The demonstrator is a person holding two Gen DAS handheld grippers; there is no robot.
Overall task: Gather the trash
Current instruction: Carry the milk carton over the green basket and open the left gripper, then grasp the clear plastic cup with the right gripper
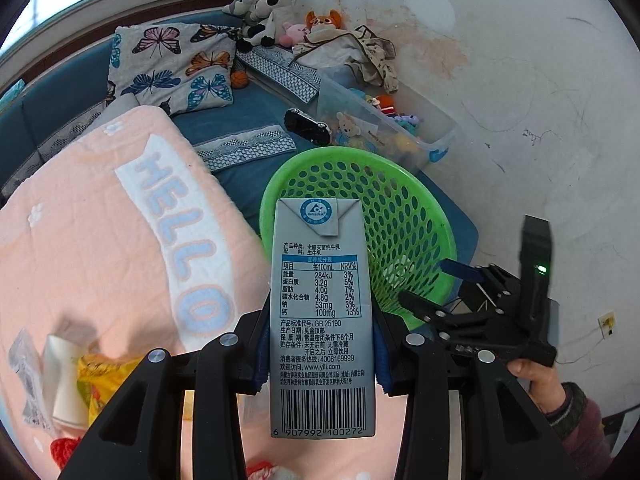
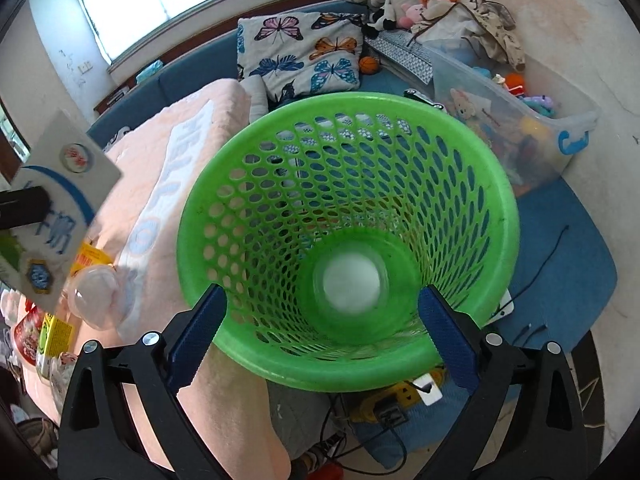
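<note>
left tool (image 1: pixel 320 364) is clenched on a grey milk carton (image 1: pixel 322 312), its blue pads (image 1: pixel 262 354) pressing the carton's two narrow sides low down, near the barcode. the carton stands upright between the fingers, nutrition table facing the camera, its folded top reaching up in front of the green basket (image 1: pixel 404 216). the basket sits just ahead of this tool and a little to its right, tilted so that its mouth faces back toward the tools.

right tool (image 2: pixel 320 332) is released, its fingers spread wide with nothing between the pads. its two blue pads (image 2: pixel 196 332) lie at either side of the basket's near rim (image 2: pixel 320 376); whether they touch it i cannot tell. straight ahead of this tool lies the open mouth of the basket, and deep at the bottom rests a pale round thing (image 2: pixel 352 284), blurred. far to this tool's left the carton (image 2: pixel 56 204) shows side-on and out of focus.

left of both tools spreads a pink blanket (image 1: pixel 100 220) with "hello" on it. on the blanket, low at the left tool's left, lie crumpled wrappers (image 1: pixel 76 380) in clear, white and yellow. from the right tool's side, a clear plastic cup (image 2: pixel 96 300) and more packets (image 2: pixel 44 340) lie there too.

beyond the basket stands a clear bin of toys (image 1: pixel 384 120).
</note>
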